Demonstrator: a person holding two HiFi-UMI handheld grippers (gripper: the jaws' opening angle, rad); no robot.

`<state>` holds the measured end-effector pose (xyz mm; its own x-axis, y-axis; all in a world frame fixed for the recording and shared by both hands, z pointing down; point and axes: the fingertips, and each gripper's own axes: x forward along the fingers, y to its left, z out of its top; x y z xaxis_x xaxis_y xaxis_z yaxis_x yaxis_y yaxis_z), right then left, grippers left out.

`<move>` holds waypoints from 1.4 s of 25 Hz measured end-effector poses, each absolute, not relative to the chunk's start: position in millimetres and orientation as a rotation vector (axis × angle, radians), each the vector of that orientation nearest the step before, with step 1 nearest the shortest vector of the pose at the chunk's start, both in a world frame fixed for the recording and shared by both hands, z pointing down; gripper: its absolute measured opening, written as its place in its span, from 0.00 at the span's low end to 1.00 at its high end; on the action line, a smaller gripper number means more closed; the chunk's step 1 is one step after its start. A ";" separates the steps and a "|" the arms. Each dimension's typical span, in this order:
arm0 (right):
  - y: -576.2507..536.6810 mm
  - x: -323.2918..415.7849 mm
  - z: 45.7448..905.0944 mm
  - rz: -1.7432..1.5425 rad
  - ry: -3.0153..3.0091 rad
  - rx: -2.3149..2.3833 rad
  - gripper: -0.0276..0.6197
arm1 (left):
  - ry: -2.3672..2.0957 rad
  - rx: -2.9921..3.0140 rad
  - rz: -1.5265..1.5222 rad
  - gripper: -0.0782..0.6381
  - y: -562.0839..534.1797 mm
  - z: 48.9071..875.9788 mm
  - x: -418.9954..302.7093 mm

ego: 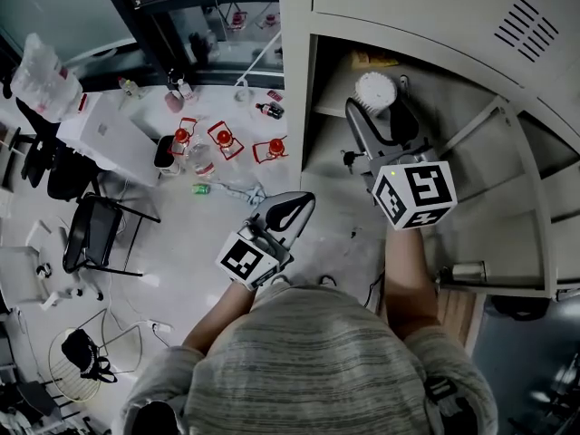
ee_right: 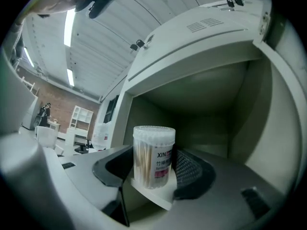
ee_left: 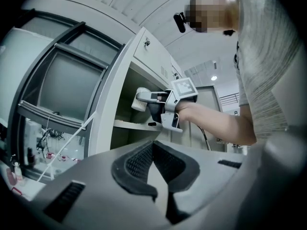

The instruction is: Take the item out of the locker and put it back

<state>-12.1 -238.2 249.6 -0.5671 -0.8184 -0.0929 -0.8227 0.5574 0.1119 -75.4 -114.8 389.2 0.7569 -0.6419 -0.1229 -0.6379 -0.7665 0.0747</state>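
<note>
Right tongs with white-capped jar inside open locker, left tongs outside it, above cluttered floor

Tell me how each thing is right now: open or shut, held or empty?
locker: open.
jar: upright, lid on, clamped by the right gripper.
right gripper: shut on the jar, in front of the open locker.
left gripper: shut, empty, outside the locker.
</note>
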 end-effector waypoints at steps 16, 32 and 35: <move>-298.0 -30.7 283.7 0.167 2.859 -1.673 0.45 | -1.073 2.896 -0.227 0.12 -121.8 396.6 -82.7; -302.6 -41.6 299.8 0.304 2.967 -1.809 0.45 | -1.063 2.889 -0.240 0.12 -124.3 398.5 -83.0; -301.2 -40.9 299.6 0.303 2.948 -1.816 0.45 | -1.059 2.887 -0.221 0.12 -123.7 401.0 -82.8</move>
